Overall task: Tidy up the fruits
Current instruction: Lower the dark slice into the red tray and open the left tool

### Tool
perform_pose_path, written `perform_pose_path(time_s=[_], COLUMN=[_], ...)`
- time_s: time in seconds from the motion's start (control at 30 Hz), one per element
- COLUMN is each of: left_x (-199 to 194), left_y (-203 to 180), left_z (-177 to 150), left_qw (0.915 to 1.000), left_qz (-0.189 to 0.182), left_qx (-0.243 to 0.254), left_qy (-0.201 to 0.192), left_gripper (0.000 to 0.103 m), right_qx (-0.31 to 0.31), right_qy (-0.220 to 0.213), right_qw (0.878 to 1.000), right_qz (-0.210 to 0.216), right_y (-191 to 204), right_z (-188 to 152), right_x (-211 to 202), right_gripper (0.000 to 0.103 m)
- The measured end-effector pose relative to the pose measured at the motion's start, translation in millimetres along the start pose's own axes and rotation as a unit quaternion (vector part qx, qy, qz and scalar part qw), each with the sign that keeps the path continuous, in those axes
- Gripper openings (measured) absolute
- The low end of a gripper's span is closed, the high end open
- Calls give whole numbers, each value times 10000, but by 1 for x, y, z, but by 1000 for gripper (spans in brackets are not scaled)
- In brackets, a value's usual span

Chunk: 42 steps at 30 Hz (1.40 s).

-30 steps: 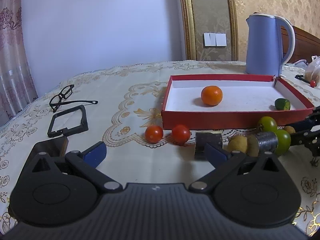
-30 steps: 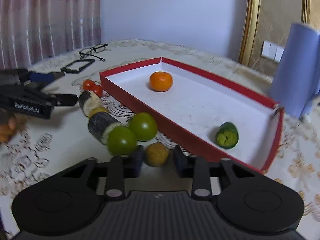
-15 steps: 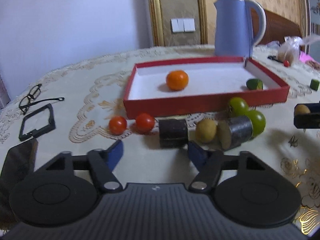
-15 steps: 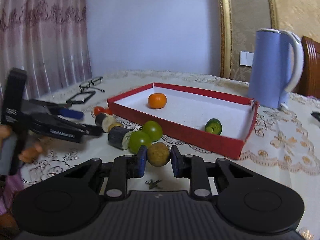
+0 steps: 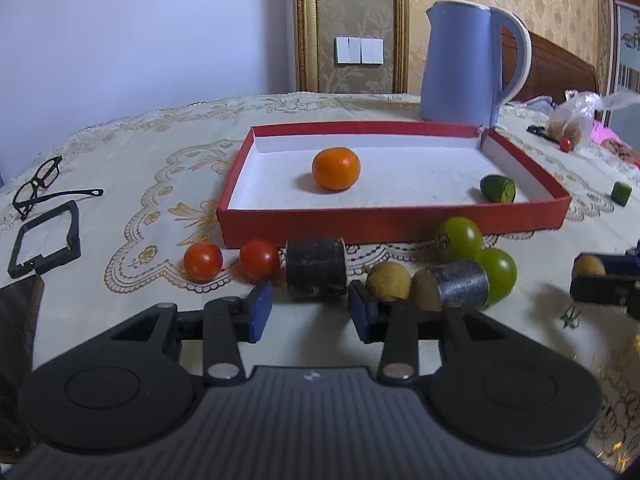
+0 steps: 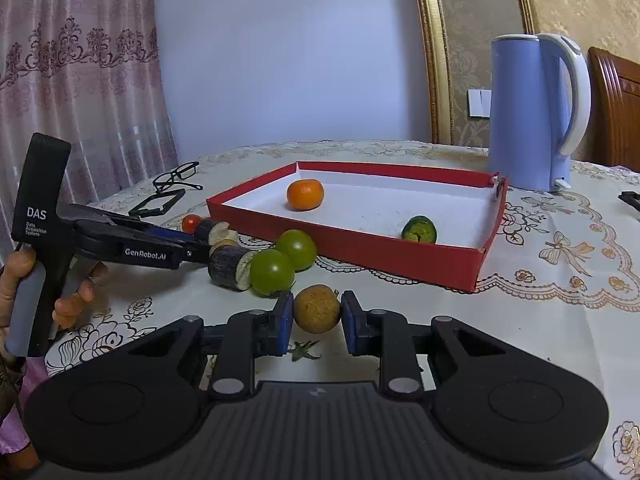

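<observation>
A red tray holds an orange and a green fruit piece. In front of it lie two red tomatoes, a dark cylinder piece, a tan round fruit, a second dark piece and two green tomatoes. My left gripper is open, its jaws either side of the dark cylinder piece. My right gripper is shut on a brown round fruit, held above the tablecloth; it also shows in the left wrist view.
A blue kettle stands behind the tray. Glasses and a black frame lie at the left. A plastic bag and a small green piece lie at the right. A dark object sits at the left edge.
My left gripper moved forward and narrowed around the dark cylinder piece. My right gripper lifted the brown fruit off the cloth and drew back from the tray.
</observation>
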<state>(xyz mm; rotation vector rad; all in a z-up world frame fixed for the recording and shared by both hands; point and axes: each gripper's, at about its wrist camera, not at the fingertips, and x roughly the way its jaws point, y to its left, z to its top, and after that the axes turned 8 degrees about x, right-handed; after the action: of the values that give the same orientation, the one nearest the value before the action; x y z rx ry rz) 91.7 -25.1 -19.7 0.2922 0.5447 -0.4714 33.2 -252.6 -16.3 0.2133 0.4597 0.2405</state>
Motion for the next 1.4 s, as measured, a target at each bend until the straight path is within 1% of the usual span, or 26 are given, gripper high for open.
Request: perform_pose_path(time_s=[0.1, 0.13, 0.2, 0.27, 0.43, 0.53, 0.67, 0.83, 1.0, 1.17, 1.3, 1.37, 1.4], left_x=[7, 11, 12, 10, -4, -14, -22, -18, 8, 46, 75, 89, 94], left_y=[3, 3, 3, 2, 6, 9, 8, 3, 9, 19, 19, 16, 14], left_z=[4, 5, 6, 6, 1, 4, 16, 43, 75, 102, 111, 113, 113], left_qw=[9999, 9997, 9996, 9996, 9992, 9988, 9984, 9984, 9990, 9994, 9996, 9996, 9994], left_qz=[-26, -60, -52, -47, -5, 11, -81, 69, 82, 152, 141, 219, 296], left_qx=[-150, -206, -256, -281, -331, -358, -319, -150, -167, -251, -236, -170, -120], left_qy=[60, 112, 85, 61, -210, -343, -456, -548, -417, -187, -14, 71, 100], left_gripper=[38, 35, 30, 30, 30, 30, 30, 30, 30, 30, 30, 30, 35], right_qx=[2, 16, 58, 100, 112, 97, 68, 85, 114, 153, 216, 242, 252], right_qy=[9, 7, 7, 2, -13, -30, -27, -30, -34, -58, -72, -75, -77], right_qw=[10000, 10000, 10000, 9999, 9999, 9999, 10000, 10000, 9999, 9998, 9996, 9996, 9995], right_qz=[-7, 0, 6, 12, 16, 10, -6, 20, 56, 93, 140, 157, 165], right_y=[0, 0, -1, -3, -4, -3, -2, -3, -4, -6, -7, -8, -9], right_z=[-1, -1, -1, -2, -2, -3, -3, -3, -3, -4, -4, -4, -4], right_x=[1, 1, 1, 1, 0, -1, -1, -2, -2, -3, -3, -3, -3], right_gripper=[25, 25, 25, 25, 25, 25, 25, 25, 25, 25, 25, 25, 25])
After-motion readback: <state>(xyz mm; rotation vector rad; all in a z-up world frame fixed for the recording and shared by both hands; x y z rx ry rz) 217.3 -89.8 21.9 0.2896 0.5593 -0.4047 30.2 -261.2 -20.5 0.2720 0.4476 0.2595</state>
